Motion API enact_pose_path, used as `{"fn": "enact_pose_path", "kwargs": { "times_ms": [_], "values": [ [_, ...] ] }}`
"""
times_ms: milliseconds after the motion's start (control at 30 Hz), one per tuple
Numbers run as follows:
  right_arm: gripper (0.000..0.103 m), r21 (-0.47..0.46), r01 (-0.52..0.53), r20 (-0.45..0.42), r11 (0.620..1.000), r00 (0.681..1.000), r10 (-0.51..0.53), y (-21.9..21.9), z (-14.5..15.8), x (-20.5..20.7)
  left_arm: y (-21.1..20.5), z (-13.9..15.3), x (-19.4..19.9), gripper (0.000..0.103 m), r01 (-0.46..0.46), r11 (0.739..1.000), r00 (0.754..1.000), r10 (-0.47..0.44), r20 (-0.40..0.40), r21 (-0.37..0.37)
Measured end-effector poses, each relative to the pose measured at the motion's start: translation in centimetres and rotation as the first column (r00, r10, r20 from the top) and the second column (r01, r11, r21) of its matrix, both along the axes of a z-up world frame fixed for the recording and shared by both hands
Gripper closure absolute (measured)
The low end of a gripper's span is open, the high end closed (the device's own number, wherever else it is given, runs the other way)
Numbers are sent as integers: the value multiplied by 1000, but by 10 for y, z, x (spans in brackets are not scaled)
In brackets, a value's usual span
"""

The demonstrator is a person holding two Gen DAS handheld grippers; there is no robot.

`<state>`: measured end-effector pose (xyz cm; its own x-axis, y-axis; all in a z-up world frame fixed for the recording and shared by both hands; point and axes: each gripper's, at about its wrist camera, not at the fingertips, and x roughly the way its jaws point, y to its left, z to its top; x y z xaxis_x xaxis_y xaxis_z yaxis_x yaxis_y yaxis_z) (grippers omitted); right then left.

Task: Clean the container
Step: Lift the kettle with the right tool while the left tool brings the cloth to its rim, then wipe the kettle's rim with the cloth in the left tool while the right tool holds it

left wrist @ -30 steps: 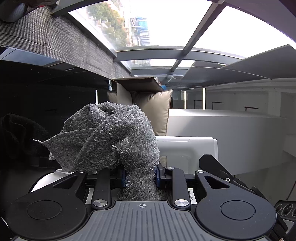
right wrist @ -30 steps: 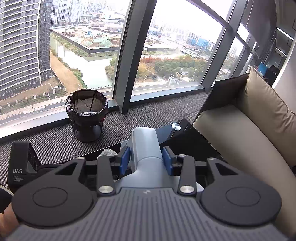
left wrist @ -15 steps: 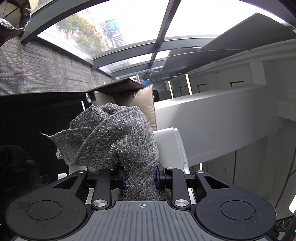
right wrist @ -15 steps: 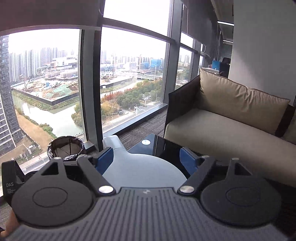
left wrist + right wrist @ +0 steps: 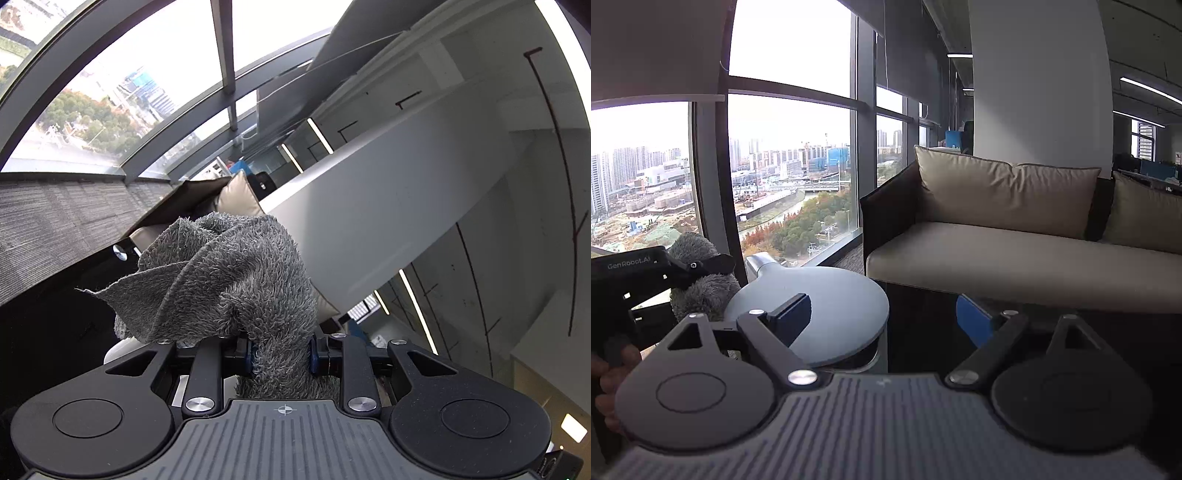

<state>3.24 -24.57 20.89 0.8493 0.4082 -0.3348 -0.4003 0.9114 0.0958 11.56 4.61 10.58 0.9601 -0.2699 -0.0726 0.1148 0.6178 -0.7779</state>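
Observation:
In the left wrist view my left gripper (image 5: 280, 354) is shut on a fluffy grey cloth (image 5: 229, 280), which bunches up above the fingers. A pale rounded edge (image 5: 118, 349) peeks out under the cloth at the left. The right wrist view has my right gripper (image 5: 886, 317) wide open. The grey-blue container (image 5: 820, 310), with a flat round lid and a spout (image 5: 759, 260), stands low on the left, and my left finger pad (image 5: 792, 314) lies over its lid. The cloth (image 5: 701, 280) and the left gripper (image 5: 716, 264) are just left of the spout.
A black glass table (image 5: 923, 325) holds the container. Behind it stands a dark-framed sofa (image 5: 1015, 254) with beige cushions. Tall windows (image 5: 790, 166) fill the left, with a white pillar (image 5: 1034, 92) behind the sofa. A hand (image 5: 613, 373) shows at the lower left.
My right gripper has gone from shut on the container's handle to wide open and has tilted up. The left gripper has turned, still holding the cloth.

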Motion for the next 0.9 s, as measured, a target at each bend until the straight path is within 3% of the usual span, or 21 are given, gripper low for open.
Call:
{"fn": "enact_pose_path", "kwargs": {
  "times_ms": [233, 533, 900],
  "values": [
    [13, 102, 8, 16, 995, 1000, -10, -27, -17, -31, -39, 34, 13, 80, 77, 975, 997, -68, -49, 209],
    [12, 229, -71, 1, 971, 997, 73, -45, -57, -62, -96, 44, 16, 80, 129, 920, 990, -96, -106, 370],
    [12, 211, -103, -55, 972, 992, 117, -17, -107, -60, -142, 57, 9, 80, 171, 839, 983, -113, -142, 517]
  ]
}}
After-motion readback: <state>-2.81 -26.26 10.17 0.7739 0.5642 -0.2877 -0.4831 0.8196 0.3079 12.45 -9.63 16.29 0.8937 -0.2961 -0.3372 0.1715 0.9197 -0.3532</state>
